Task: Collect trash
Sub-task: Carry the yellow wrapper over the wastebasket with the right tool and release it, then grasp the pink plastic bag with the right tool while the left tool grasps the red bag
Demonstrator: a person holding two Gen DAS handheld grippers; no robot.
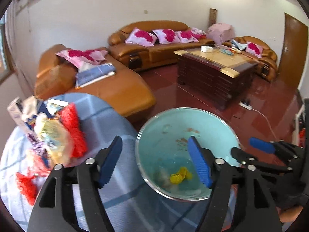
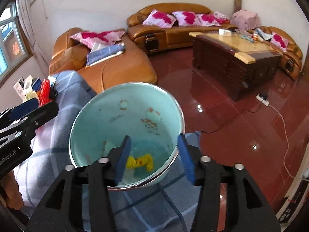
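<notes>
A light blue bin (image 1: 193, 135) with a shiny rim stands at the edge of a blue checked table (image 1: 108, 119). A yellow crumpled wrapper (image 1: 180, 175) and pale scraps lie in its bottom. A heap of trash (image 1: 54, 133) with red netting, wrappers and a carton lies on the table to the left. My left gripper (image 1: 156, 160) is open and empty, over the bin's near left rim. My right gripper (image 2: 154, 158) is open, its jaws either side of the bin's near right rim (image 2: 173, 154). The yellow wrapper (image 2: 140, 162) shows between them, inside the bin (image 2: 123, 119).
Orange leather sofas (image 1: 123, 89) with pink cushions stand behind the table. A dark wooden coffee table (image 1: 216, 71) stands on the red tiled floor (image 2: 231, 119). A power strip with a white cord (image 2: 262, 99) lies on the floor at right.
</notes>
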